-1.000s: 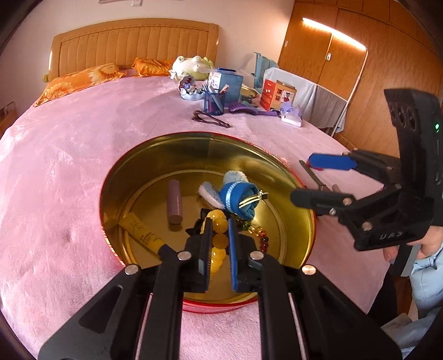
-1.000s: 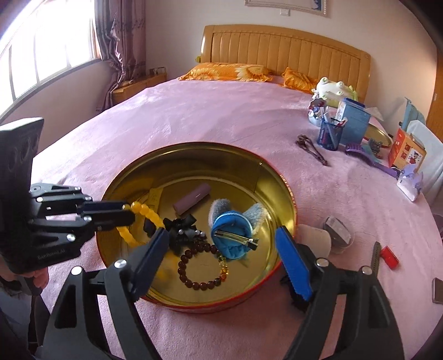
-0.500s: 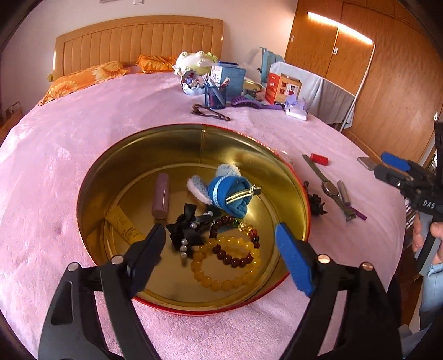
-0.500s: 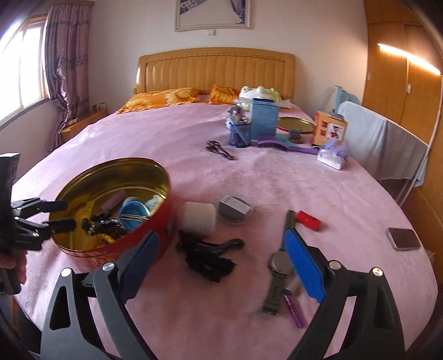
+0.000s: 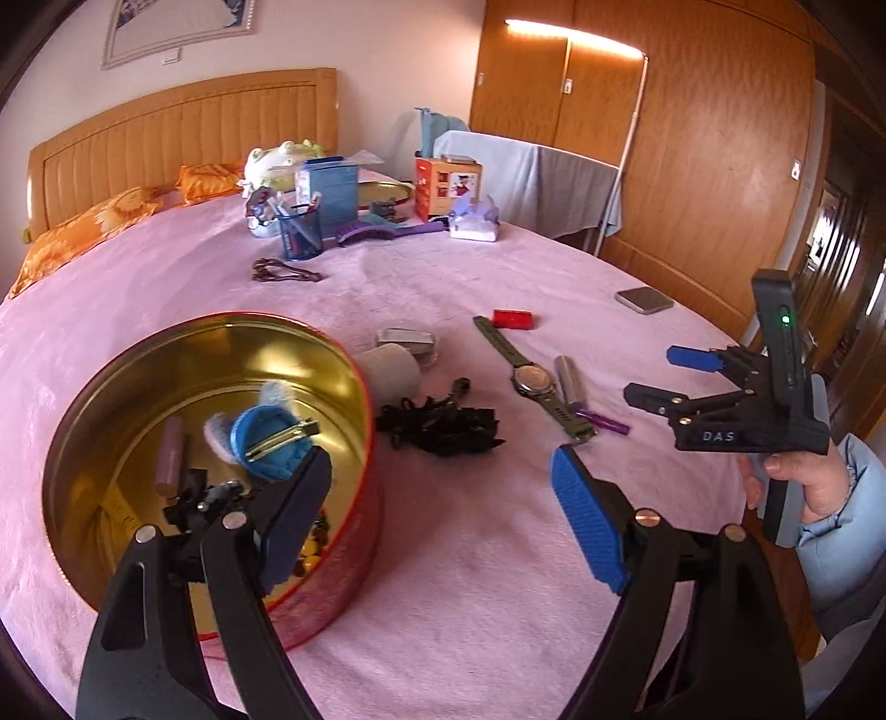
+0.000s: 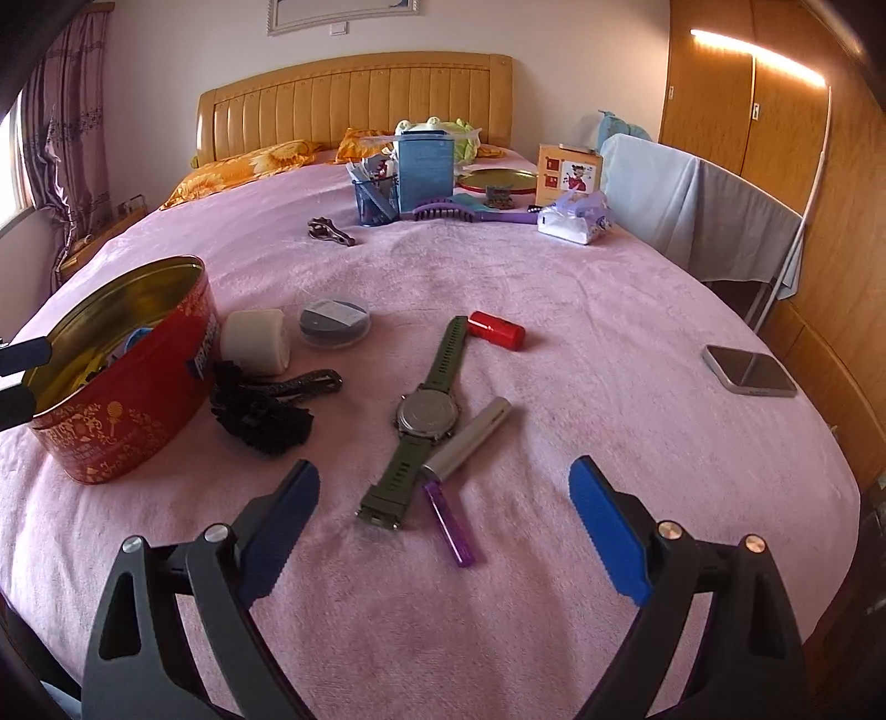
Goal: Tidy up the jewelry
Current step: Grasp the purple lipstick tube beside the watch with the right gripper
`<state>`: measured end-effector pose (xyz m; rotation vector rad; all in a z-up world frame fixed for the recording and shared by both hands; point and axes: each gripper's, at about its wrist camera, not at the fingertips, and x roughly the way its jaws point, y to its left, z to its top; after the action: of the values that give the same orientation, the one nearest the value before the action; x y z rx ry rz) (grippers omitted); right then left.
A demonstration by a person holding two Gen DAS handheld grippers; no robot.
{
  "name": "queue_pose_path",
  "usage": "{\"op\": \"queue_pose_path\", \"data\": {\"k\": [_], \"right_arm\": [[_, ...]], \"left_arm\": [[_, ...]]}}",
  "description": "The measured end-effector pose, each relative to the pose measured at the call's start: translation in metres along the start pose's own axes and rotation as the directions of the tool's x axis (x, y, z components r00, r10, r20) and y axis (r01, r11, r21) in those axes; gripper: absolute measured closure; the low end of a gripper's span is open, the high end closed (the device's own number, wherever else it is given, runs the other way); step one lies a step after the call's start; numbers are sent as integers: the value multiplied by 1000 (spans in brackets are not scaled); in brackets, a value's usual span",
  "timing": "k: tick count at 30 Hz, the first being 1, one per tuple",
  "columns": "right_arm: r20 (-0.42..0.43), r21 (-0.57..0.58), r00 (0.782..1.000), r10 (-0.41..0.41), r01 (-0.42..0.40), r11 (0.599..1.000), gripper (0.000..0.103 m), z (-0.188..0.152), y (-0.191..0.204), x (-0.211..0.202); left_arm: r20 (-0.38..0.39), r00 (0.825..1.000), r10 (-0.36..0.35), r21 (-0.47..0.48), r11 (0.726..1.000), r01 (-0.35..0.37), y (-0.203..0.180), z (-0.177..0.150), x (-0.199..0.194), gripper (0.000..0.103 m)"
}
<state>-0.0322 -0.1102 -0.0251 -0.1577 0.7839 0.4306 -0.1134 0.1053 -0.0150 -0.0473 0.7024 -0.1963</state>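
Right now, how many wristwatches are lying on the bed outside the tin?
1: the green wristwatch lies on the pink bedspread beside a silver tube, right of the red tin. Others may be hidden inside the tin.

Bedroom with a pink-covered bed and slatted wooden headboard. Orange pillows beneath it. Framed picture on a pale wall. Curtained window left; wooden wardrobe right, lit by a strip light.

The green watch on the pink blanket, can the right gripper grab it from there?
Probably yes. The right gripper is open and empty, and the green watch lies just ahead of it with nothing over it. Only the silver tube crowds one side.
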Motion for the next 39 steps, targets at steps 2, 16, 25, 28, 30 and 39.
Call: {"op": "queue_pose_path", "data": {"k": [2, 16, 25, 28, 30, 39], "right_arm": [[-25, 5, 1000, 19, -19, 1000, 10, -7, -7, 8], [-145, -87, 985, 97, -110, 990, 41, -27, -6, 67], [-165, -73, 967, 195, -209, 975, 92, -38, -10, 58], [-121, -47, 972, 203, -210, 977, 93, -35, -16, 47], [-81, -25, 975, 208, -210, 977, 93, -32, -23, 36], [52, 62, 978, 200, -203, 977, 93, -31, -56, -6]], "left_arm": [[-14, 1000, -22, 20, 1000, 22, -13, 0, 9, 23], [-169, 980, -106, 48, 992, 116, -56, -29, 74, 23], [-201, 972, -125, -10, 992, 125, -58, -24, 92, 23], [-197, 971, -134, -21, 991, 132, -63, -17, 97, 23], [-195, 971, -140, -23, 990, 138, -65, -14, 100, 23], [-187, 976, -108, -27, 994, 105, -77, 16, 137, 23]]}}
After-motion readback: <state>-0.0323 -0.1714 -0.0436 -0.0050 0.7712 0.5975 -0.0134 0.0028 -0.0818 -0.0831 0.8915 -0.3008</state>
